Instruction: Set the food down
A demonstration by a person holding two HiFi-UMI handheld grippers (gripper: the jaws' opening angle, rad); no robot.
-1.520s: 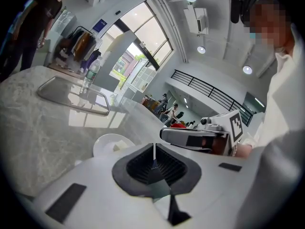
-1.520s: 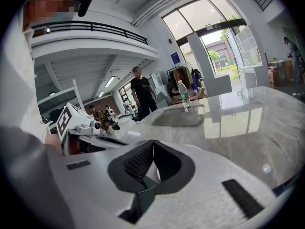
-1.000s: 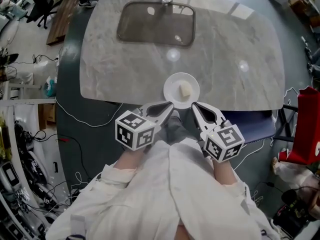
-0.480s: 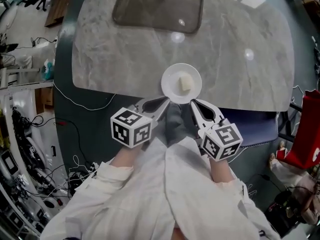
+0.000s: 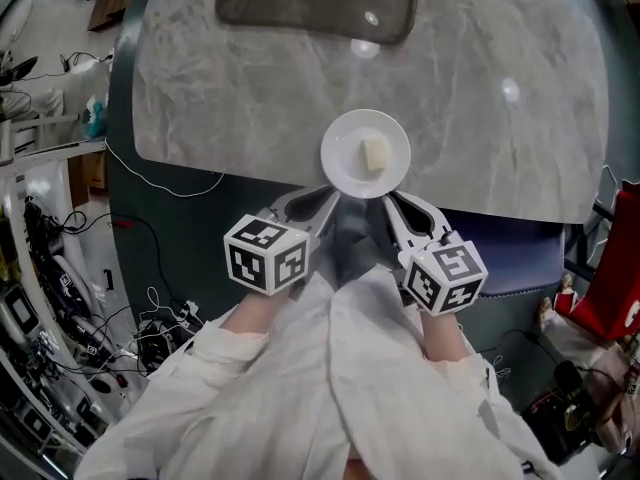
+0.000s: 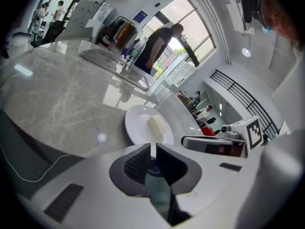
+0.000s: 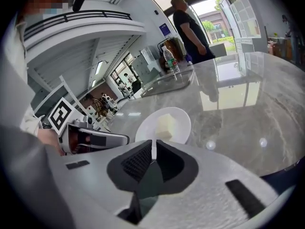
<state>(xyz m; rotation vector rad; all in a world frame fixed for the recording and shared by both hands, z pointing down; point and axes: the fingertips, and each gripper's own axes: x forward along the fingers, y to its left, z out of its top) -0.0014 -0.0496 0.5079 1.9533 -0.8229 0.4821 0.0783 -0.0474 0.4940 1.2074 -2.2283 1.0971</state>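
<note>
A round white plate point(image 5: 336, 154) carries a pale cube of food point(image 5: 375, 153) and sits at the near edge of the marble table point(image 5: 500, 138). My left gripper point(image 5: 333, 196) is shut on the plate's near-left rim. My right gripper point(image 5: 390, 200) is shut on its near-right rim. In the left gripper view a thin white strip of the plate point(image 6: 136, 128) shows between the closed jaws of the left gripper point(image 6: 153, 149), with the food point(image 6: 156, 126) just beyond. The right gripper view shows the same: right gripper point(image 7: 153, 151), plate point(image 7: 180, 122), food point(image 7: 164, 125). I cannot tell whether the plate rests on the table.
A dark rectangular tray point(image 5: 315, 3) lies at the far side of the table. A blue seat point(image 5: 520, 258) stands under the near right edge and cables point(image 5: 150, 308) trail on the floor at left. Beyond the table a person point(image 7: 190, 23) stands by a bottle point(image 7: 171, 61).
The head view has tipped down, so the tray has slid toward the top of the frame. Both grippers and the plate keep the same arrangement at the table's near edge.
</note>
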